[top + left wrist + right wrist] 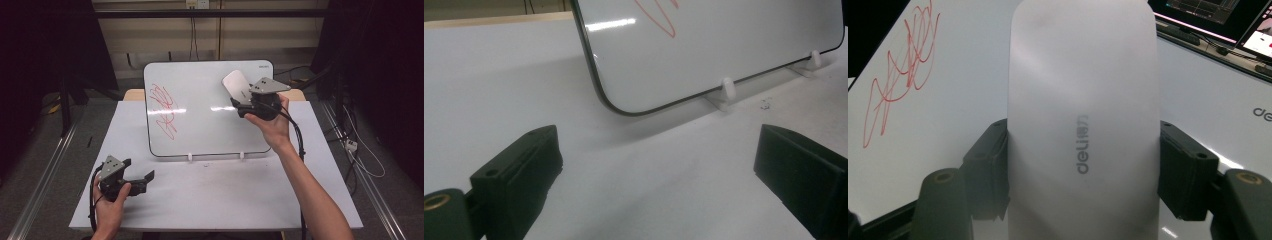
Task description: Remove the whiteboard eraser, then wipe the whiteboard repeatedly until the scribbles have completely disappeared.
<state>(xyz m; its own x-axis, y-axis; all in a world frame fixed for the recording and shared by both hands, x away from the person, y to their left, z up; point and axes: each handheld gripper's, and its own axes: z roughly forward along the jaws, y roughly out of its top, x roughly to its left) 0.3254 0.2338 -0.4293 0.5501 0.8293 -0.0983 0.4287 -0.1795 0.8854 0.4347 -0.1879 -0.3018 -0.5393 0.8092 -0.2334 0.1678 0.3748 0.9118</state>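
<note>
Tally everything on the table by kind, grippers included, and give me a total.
Whiteboard: 1
Eraser: 1
Board feet, one and another: 2
Grippers, left gripper and right gripper: 2
Total: 6

Right hand-held gripper (239, 102) raised, jaws clamped, left hand-held gripper (140, 176) low, jaws apart

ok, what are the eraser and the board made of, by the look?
Eraser: looks like matte white plastic, an even dull surface with a printed grey logo; its underside is hidden. It is clamped in the right hand-held gripper. Board: glossy white writing surface, probably coated, since it reflects the ceiling lights as bright streaks; thin dark rim, white clip feet.
</note>
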